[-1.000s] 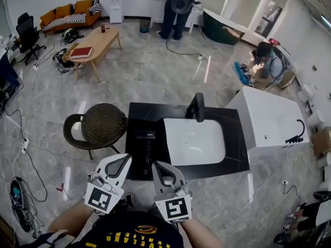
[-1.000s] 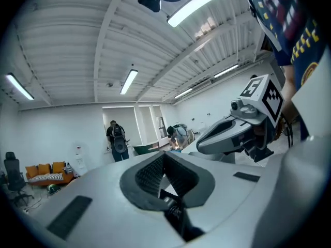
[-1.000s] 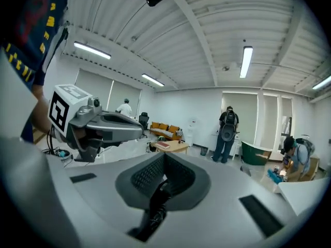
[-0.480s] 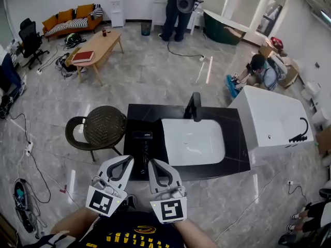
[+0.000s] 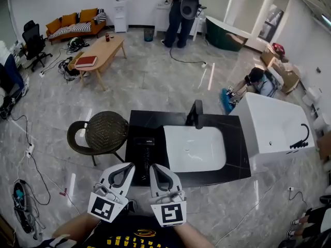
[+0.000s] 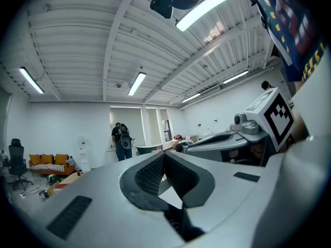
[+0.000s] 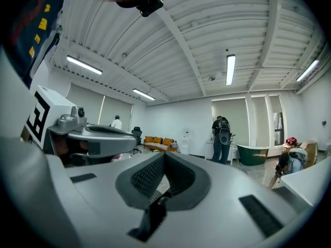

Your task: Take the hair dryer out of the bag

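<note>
A dark bag-like object with a small pale label lies on the black counter, left of the white basin. I cannot make out a hair dryer. My left gripper and right gripper hover side by side just in front of the counter's near edge, short of the dark object. Both are shut with nothing between the jaws. In the left gripper view the left gripper points level across the room, and the right gripper does the same in its own view.
A black tap stands behind the basin. A round wicker chair sits left of the counter and a white bathtub right of it. One person crouches by the tub, another stands far back. Cables trail on the floor.
Both grippers stay shut and side by side; the left one has shifted slightly. The head view has drifted, so the counter sits a little lower in it.
</note>
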Demonstrator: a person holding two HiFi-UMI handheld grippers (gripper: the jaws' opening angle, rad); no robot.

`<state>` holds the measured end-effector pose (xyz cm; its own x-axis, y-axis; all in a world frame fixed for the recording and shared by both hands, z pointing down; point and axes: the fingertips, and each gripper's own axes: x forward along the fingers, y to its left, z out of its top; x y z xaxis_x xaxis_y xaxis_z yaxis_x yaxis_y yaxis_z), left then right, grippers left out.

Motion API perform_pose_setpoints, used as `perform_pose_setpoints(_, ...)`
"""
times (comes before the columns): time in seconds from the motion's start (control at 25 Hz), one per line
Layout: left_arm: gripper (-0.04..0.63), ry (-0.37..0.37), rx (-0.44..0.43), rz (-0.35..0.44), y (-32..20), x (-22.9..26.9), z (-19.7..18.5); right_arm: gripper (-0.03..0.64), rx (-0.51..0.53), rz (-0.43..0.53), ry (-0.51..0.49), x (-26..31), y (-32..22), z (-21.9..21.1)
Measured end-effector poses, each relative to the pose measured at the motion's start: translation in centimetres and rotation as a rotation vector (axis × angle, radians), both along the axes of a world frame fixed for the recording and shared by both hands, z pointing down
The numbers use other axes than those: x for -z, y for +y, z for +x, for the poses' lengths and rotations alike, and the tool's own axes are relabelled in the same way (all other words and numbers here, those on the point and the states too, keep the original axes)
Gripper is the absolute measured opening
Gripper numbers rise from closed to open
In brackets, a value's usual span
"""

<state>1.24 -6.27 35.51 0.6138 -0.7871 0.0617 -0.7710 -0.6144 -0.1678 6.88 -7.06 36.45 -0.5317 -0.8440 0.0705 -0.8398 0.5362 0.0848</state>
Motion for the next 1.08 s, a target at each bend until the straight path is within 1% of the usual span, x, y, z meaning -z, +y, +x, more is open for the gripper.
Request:
perform_pose_setpoints(0.44, 0.003, 0.035, 0.01, -0.043, -0.5, -0.9, -0.5, 0.008, -0.008, -0.06, -0.037, -1.2, -0.3, 0.3)
perform_pose_setpoints(0.68, 0.003, 0.069, 0.016, -0.076, -0.9, -1.1, -1.0, 0.008, -0.005, -0.094, -0.045, -1.9, -0.3, 0.5)
perform_pose_setpoints(0.76, 0.003, 0.117, 0.013, -0.098, -1.3, -1.0, -1.4, 0.008, -0.003, -0.105, -0.053, -2.1, -0.4, 0.5)
perform_pose_setpoints(0.84, 0.003, 0.209, 0.013, -0.149, -1.9, -1.3, -2.2, 0.008, -0.006, -0.117, -0.086, -2.6, -0.7, 0.7)
perform_pose_setpoints(0.92, 0.003, 0.296, 0.027, -0.218, -2.7, -2.1, -3.1, 0.008, -0.008, -0.155, -0.145, -3.3, -1.1, 1.0)
perform_pose_setpoints(1.0, 0.003, 0.333, 0.04, -0.26, -3.4, -2.8, -3.6, 0.008, -0.009, -0.21, -0.202, -3.9, -1.5, 1.3)
perform_pose_setpoints(1.08, 0.003, 0.348, 0.05, -0.286, -3.9, -3.3, -4.0, 0.008, -0.012, -0.261, -0.25, -4.7, -1.9, 1.6)
